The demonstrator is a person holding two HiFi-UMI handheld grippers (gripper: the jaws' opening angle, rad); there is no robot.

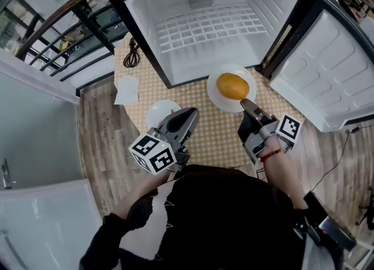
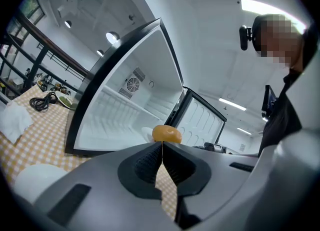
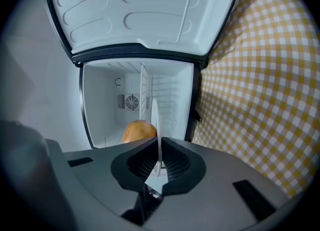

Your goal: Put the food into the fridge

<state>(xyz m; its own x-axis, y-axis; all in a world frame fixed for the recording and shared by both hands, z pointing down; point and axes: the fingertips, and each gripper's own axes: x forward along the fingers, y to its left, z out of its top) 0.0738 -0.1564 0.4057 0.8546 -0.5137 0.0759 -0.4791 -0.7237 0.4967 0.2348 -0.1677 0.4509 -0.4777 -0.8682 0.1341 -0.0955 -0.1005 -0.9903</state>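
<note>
An orange, rounded piece of food point(image 1: 232, 86) lies on a white plate point(image 1: 217, 98) held just in front of the open fridge point(image 1: 204, 29). My right gripper point(image 1: 248, 106) is shut on the plate's near rim. In the right gripper view the plate point(image 3: 155, 125) stands edge-on between the jaws, with the food point(image 3: 139, 131) to its left and the fridge's inside point(image 3: 132, 100) behind. My left gripper point(image 1: 190, 114) is shut with nothing in it, to the left of the plate. From the left gripper view the food point(image 2: 167, 134) shows just past my left gripper point(image 2: 162, 147).
The fridge door point(image 1: 333, 70) stands open at the right. A white dish point(image 1: 162, 113) sits on the checked cloth point(image 1: 216, 128) by my left gripper. A crumpled tissue point(image 1: 127, 90) and a coiled black cable point(image 1: 132, 57) lie left of the fridge. A wire shelf point(image 1: 210, 29) spans the fridge's inside.
</note>
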